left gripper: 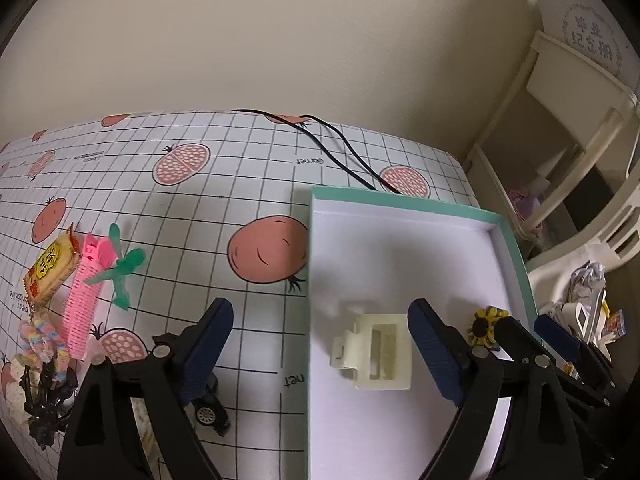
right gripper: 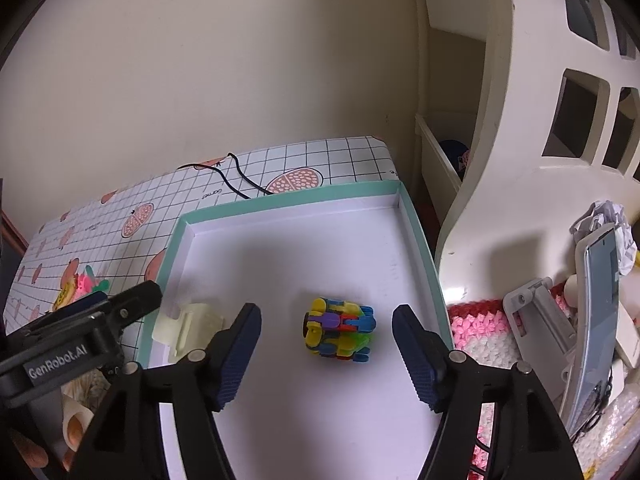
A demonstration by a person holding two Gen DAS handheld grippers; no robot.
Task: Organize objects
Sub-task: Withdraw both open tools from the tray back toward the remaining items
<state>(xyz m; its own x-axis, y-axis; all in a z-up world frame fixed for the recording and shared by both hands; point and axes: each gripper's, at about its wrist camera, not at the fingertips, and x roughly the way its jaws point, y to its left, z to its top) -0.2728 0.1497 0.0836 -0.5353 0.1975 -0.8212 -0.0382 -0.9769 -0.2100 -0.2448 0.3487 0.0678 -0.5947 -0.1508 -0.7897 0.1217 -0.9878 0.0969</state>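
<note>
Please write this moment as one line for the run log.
left gripper: open, empty | right gripper: open, empty | tray: cream hair clip, colourful block toy

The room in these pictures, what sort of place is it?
Probably a home, perhaps a child's room. A tablecloth printed with fruit covers the table, hair clips and small toys such as a colourful block toy lie about, and a cream plastic shelf unit stands beside it.

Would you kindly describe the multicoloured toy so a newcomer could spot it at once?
Find the shallow teal-rimmed box with a white floor. Two things lie in it: a cream hair claw clip at its left wall and, nearer the middle, the block toy, the only one in many bright colours.
</note>
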